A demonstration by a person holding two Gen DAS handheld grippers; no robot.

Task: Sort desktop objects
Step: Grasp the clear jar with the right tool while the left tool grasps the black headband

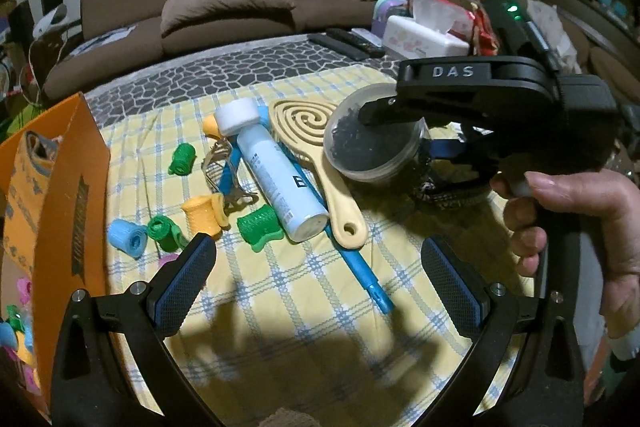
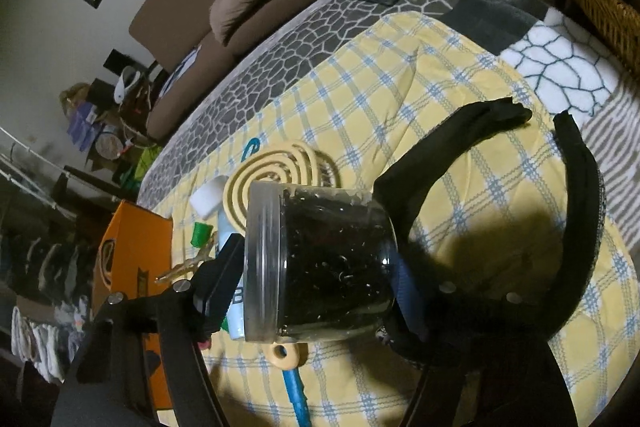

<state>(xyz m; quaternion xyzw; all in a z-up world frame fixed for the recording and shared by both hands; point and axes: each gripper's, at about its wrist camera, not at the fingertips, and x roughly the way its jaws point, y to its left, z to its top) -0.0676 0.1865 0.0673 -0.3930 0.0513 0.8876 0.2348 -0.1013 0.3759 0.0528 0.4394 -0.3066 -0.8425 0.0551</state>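
The right gripper (image 2: 316, 267) is holding the clear jar (image 2: 320, 263) sideways above the table (image 2: 460, 99), fingers clamped on it; the left gripper (image 1: 316, 279) is waiting below it, fingers wide apart and holding nothing.

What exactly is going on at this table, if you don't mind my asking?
A person is sorting clutter on a checked cloth with two handheld grippers. The right gripper holds a clear jar of small dark bits above the table. The left gripper is open and empty, above hair rollers, a spray bottle and a spiral brush.
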